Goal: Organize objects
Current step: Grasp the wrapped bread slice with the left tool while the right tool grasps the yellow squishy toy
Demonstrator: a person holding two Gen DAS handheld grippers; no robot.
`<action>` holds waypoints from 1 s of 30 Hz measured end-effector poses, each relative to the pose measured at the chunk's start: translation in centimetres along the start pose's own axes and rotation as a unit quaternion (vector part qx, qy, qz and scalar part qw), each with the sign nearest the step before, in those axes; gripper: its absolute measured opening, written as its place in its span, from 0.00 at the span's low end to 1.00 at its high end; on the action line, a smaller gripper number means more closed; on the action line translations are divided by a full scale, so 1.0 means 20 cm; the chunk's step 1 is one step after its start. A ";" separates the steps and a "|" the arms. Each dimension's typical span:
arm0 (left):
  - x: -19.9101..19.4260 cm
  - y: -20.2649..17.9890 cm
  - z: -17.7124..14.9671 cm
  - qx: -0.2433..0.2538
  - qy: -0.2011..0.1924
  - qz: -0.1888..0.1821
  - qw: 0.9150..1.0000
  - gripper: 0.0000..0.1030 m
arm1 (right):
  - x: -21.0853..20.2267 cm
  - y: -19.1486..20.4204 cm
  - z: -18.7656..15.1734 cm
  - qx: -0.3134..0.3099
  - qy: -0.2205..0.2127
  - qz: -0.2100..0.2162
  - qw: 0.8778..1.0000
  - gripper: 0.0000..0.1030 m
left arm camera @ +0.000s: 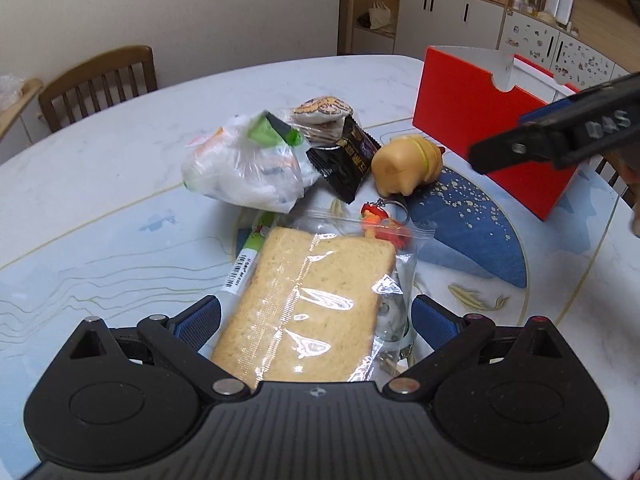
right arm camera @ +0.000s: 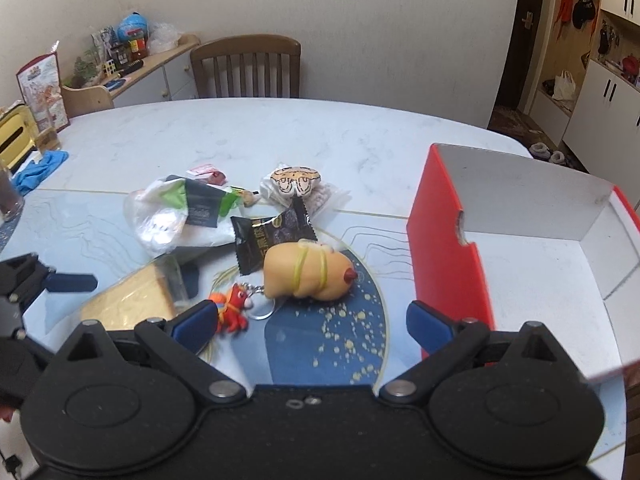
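left gripper (left arm camera: 316, 320) is spread wide around the bagged bread (left arm camera: 308, 304), lined up to pinch it; right gripper (right arm camera: 310, 322) hangs released with the pig toy (right arm camera: 308, 276) just ahead, red box (right arm camera: 448, 248) waiting at its right

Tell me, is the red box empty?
Empty as far as shown: the red box is open on top, and only bare white floor shows inside.

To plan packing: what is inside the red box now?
The red cardboard box shows only its bare white floor and walls; the part behind its near red wall is hidden.
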State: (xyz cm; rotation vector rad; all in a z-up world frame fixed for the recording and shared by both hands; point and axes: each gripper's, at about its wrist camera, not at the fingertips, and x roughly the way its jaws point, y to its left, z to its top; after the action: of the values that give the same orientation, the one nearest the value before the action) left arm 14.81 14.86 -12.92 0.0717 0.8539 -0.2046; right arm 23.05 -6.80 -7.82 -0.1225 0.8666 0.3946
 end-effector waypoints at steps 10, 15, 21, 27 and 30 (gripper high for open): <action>0.02 0.03 0.01 -0.013 0.000 -0.016 1.000 0.83 | 0.26 0.04 0.11 -0.018 0.023 -0.005 1.000 0.97; 0.01 0.05 0.01 -0.026 -0.003 -0.017 1.000 0.77 | 0.36 0.03 0.13 -0.013 0.038 -0.014 0.999 0.97; 0.01 0.04 0.01 -0.028 -0.004 -0.010 1.000 0.76 | 0.44 0.01 0.14 0.008 0.059 -0.011 0.998 0.89; 0.01 0.03 0.01 -0.034 -0.002 -0.005 0.999 0.75 | 0.45 0.00 0.13 0.025 0.072 -0.002 0.997 0.74; 0.00 0.02 0.02 -0.035 -0.001 -0.002 0.999 0.74 | 0.43 0.00 0.13 0.019 0.069 -0.005 0.997 0.72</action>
State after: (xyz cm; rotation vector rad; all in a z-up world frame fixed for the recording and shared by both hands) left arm 15.21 15.27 -12.77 0.0040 0.8577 -0.1784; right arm 29.91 -3.55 -12.69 -0.1203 1.0096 0.3638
